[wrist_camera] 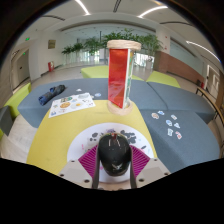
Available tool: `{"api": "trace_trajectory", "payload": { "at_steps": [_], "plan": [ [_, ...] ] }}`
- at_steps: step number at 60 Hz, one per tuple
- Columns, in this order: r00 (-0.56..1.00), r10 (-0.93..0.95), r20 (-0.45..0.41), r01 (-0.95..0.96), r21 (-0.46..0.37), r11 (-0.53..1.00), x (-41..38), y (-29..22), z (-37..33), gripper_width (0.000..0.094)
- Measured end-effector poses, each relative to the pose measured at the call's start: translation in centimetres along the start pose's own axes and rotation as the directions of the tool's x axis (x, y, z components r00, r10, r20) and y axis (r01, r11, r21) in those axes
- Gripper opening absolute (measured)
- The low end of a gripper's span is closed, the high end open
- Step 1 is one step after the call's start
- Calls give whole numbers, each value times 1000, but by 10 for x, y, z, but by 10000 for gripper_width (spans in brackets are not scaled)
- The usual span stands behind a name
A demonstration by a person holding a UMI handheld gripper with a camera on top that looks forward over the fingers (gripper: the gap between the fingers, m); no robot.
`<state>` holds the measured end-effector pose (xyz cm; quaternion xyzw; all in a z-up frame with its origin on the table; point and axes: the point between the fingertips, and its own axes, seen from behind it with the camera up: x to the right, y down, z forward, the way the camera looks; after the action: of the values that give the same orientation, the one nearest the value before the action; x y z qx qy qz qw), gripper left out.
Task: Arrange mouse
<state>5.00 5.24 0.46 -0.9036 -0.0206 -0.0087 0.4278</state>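
A black computer mouse (114, 155) sits between the two fingers of my gripper (114, 163), its nose pointing away from me. The magenta pads (88, 161) press against both its sides. The mouse is held just above a white round patch (98, 142) on the yellow part of the table surface (60, 140). The rear of the mouse is cut off by the lower rim of the view.
A tall red and white box (119, 74) stands upright straight ahead beyond the mouse. A printed sheet (72, 103) lies to the left, with a dark object (52, 94) further left. Several small white cards (168, 122) are scattered on the blue-grey surface to the right.
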Motion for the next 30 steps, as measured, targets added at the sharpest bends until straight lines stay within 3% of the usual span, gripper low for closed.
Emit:
{"api": "trace_trajectory", "payload": {
  "at_steps": [4, 7, 12, 17, 23, 30],
  "plan": [
    [1000, -5, 16, 6, -50, 999, -5, 22, 8, 430],
    [1000, 12, 15, -12, -18, 1000, -4, 19, 11, 437],
    [999, 38, 24, -37, -37, 999, -7, 19, 9, 490],
    [999, 44, 23, -43, -46, 998, -5, 19, 9, 598],
    [1000, 11, -14, -12, -73, 997, 5, 18, -6, 858],
    [1000, -12, -3, 12, -8, 1000, 0, 1, -53, 835]
  ]
}}
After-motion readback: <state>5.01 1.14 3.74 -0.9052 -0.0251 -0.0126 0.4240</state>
